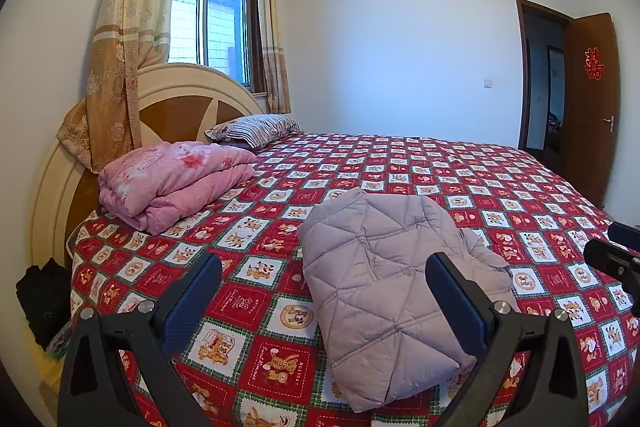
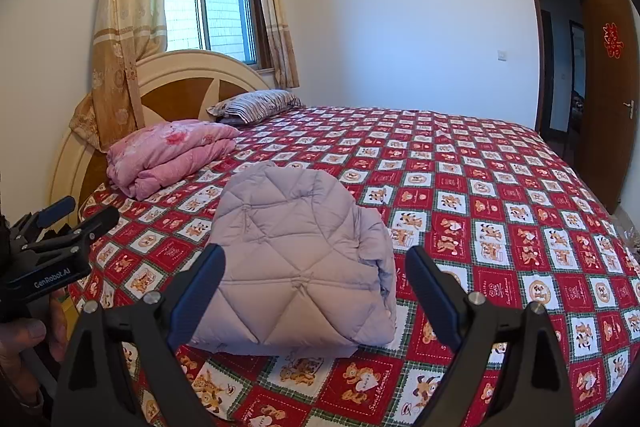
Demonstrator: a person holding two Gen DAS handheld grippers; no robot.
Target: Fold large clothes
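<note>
A pale lilac quilted jacket lies folded into a thick bundle near the front edge of the bed. In the right wrist view the jacket sits straight ahead. My left gripper is open, held above the bed, its right finger over the jacket's right side, nothing between the fingers. My right gripper is open too, its fingers straddling the bundle from nearer the camera without touching it. The left gripper also shows at the left edge of the right wrist view, held by a hand.
A folded pink quilt and a striped pillow lie by the headboard. The bed carries a red checked bear-print cover. A dark bundle sits on the floor at left. An open brown door stands at the far right.
</note>
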